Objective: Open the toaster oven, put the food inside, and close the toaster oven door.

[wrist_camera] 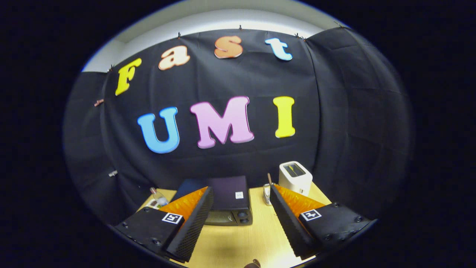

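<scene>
The wooden table (238, 242) carries everything. On it, beyond the fingertips and partly framed between them, sits the dark toaster oven (228, 203), its door apparently closed; it looks a rigid, heavy metal box unlikely to slide, so the sensible hold is probably the door's top edge or handle, which is too dim to make out. A white pop-up toaster (295, 178) stands further right. The gripper (241, 197) hovers above the table, fingers spread wide, holding nothing. The food cannot be identified.
</scene>
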Tool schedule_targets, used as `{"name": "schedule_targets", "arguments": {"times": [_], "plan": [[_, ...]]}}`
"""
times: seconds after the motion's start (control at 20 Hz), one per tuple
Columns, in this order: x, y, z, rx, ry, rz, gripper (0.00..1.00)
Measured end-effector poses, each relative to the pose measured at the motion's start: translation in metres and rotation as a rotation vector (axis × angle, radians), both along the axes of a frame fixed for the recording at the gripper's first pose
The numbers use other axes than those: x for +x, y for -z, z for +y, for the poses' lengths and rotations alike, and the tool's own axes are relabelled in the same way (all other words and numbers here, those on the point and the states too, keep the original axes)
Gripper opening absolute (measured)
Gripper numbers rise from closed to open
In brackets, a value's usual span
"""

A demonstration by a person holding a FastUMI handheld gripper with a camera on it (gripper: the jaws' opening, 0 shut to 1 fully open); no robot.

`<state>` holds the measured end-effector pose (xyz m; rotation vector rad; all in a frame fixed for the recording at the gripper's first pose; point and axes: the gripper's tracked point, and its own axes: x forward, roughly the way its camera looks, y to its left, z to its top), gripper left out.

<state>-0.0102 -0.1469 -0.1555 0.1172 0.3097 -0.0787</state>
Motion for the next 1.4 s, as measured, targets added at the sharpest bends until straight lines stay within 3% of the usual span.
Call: {"name": "schedule_targets", "arguments": {"times": [0.2, 0.35, 0.55, 1.4], "plan": [[-0.011, -0.083, -0.001, -0.075, -0.059, -0.152, 0.99], [-0.028, -0.109, -0.006, -0.126, -0.047, -0.201, 0.98], [-0.039, -0.114, -0.002, -0.108, -0.079, -0.208, 0.98], [-0.02, -0.127, -0.015, -0.062, -0.094, -0.253, 0.98]]}}
